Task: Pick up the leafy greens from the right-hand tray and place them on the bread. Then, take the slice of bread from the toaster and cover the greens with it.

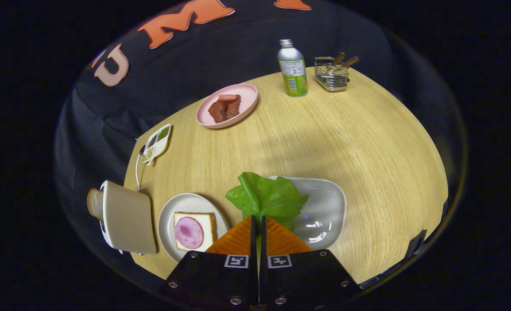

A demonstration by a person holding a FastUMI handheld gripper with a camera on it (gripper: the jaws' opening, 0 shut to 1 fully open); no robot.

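- Lettuce leaf [267, 198] is pinched by its stem end between the fingers of the gripper [258, 221], which are clenched on it with almost no gap; the leaf fans out just ahead of the fingertips, over the near edge of the grey tray [324, 207].
- Your target sits to the left of the fingers: a white plate [169, 216] holding a square slice of bread [194, 231] with a round slice of ham [189, 233] on top.
- To do this step well, you keep the grip firm and carry the leaf sideways to the left, high enough that its hanging edges clear the plate rim.
- You centre the leaf over the ham before letting go, since a floppy leaf likely drapes off one side if released early.
- You lower it until it rests on the ham, then part the fingers and lift straight up so the leaf is not dragged off.
- Further left stands the toaster [128, 218] with a second bread slice [94, 204] poking out; that is for the later step.
- Beyond, on the wooden table [368, 142], sit a pink plate of meat [227, 106], a bottle [293, 69] and a wire basket [332, 73], all well apart from your path.
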